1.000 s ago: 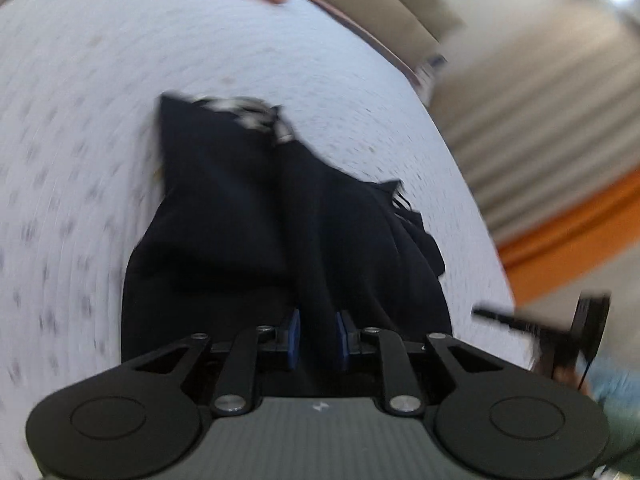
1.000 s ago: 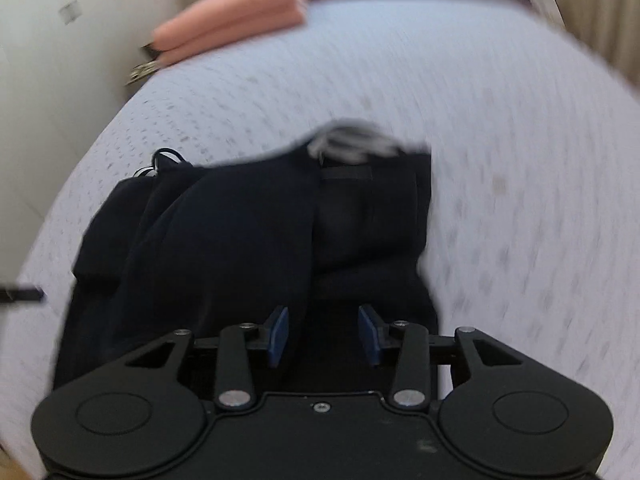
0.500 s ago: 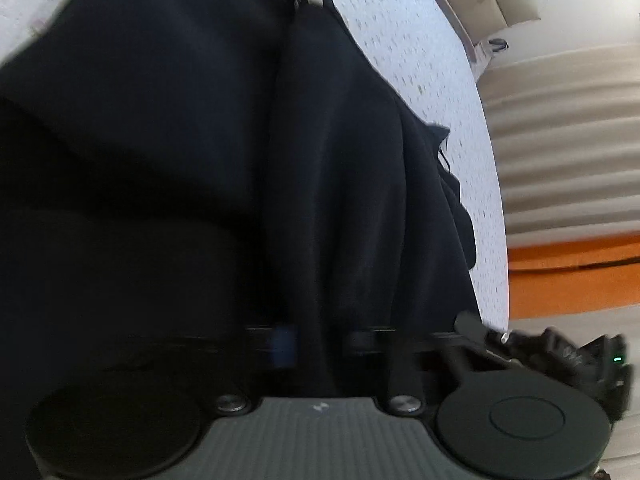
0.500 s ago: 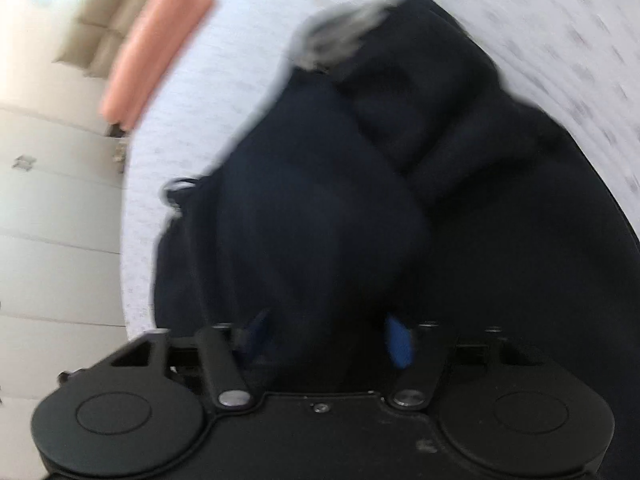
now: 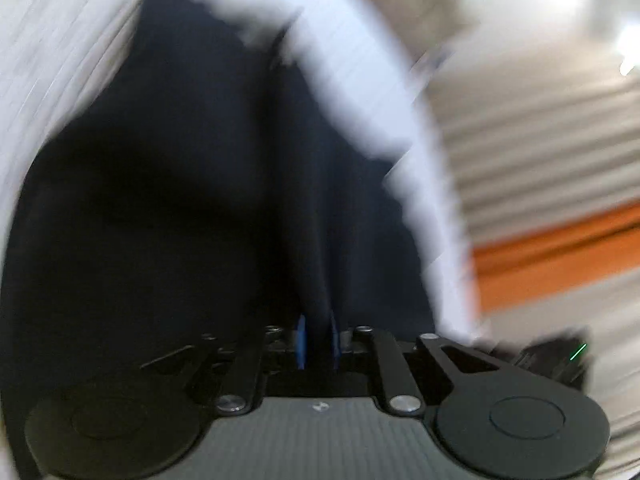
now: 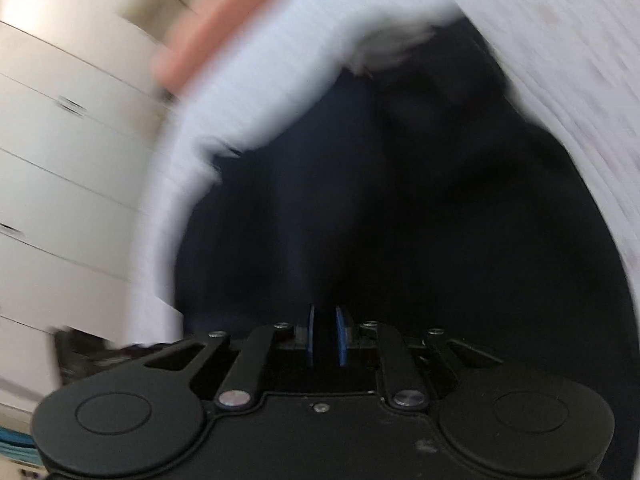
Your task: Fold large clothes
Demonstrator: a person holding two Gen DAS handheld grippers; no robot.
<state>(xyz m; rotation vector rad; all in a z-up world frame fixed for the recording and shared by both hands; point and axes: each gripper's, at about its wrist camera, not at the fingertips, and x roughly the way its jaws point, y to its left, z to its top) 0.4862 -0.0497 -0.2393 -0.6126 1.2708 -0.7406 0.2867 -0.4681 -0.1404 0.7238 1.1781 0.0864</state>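
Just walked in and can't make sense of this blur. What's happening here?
A person with a gripper in each hand is folding a dark garment on a white bedsheet. The left gripper has a fold of cloth pinched between its nearly shut jaws. The right gripper is closing on cloth at the garment's near edge.

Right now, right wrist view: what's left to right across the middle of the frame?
White drawer fronts → pale bed sheet → dark garment → bed sheet again at the right edge.
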